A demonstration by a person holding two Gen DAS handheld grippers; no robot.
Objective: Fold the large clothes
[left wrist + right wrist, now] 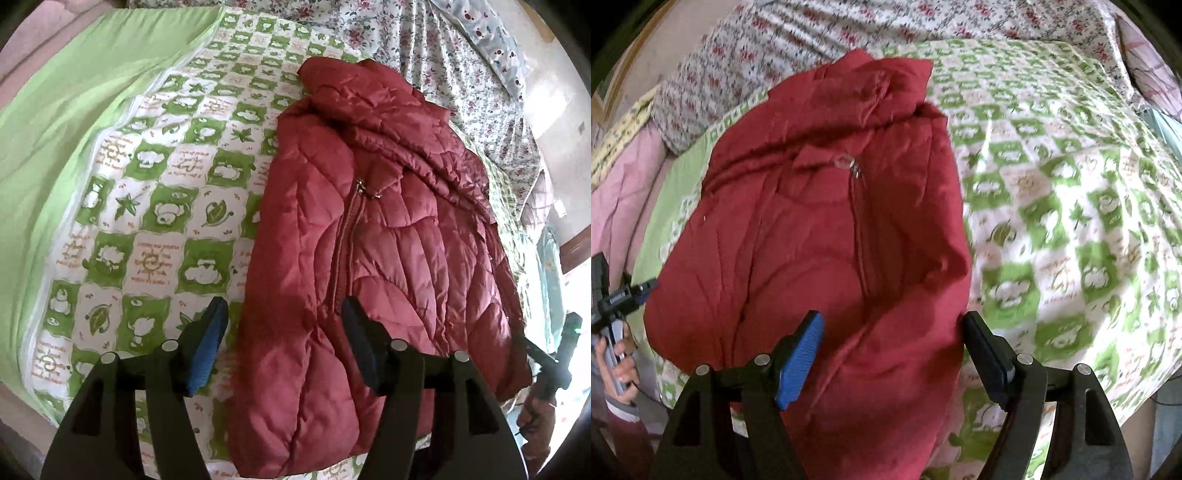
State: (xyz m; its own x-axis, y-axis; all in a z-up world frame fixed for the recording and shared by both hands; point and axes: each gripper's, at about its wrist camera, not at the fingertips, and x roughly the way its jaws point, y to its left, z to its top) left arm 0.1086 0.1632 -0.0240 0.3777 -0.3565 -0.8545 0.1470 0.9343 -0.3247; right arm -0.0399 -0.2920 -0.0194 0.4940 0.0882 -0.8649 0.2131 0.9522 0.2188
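Observation:
A red quilted puffer jacket [373, 251] lies zipped up on a green-and-white checked bedspread [155, 206], hood at the far end, sleeves folded in. It also shows in the right wrist view [827, 236]. My left gripper [282, 332] is open and empty, hovering above the jacket's near left edge. My right gripper [892, 347] is open and empty, above the jacket's near hem on its right side. The other hand-held gripper shows at the right edge of the left view [554, 365] and the left edge of the right view [617, 295].
A plain green sheet [62, 122] borders the checked bedspread on the left. A floral quilt [424, 40] is bunched at the head of the bed. Pink bedding [620, 199] lies at the left of the right wrist view. The bedspread [1071, 192] spreads right of the jacket.

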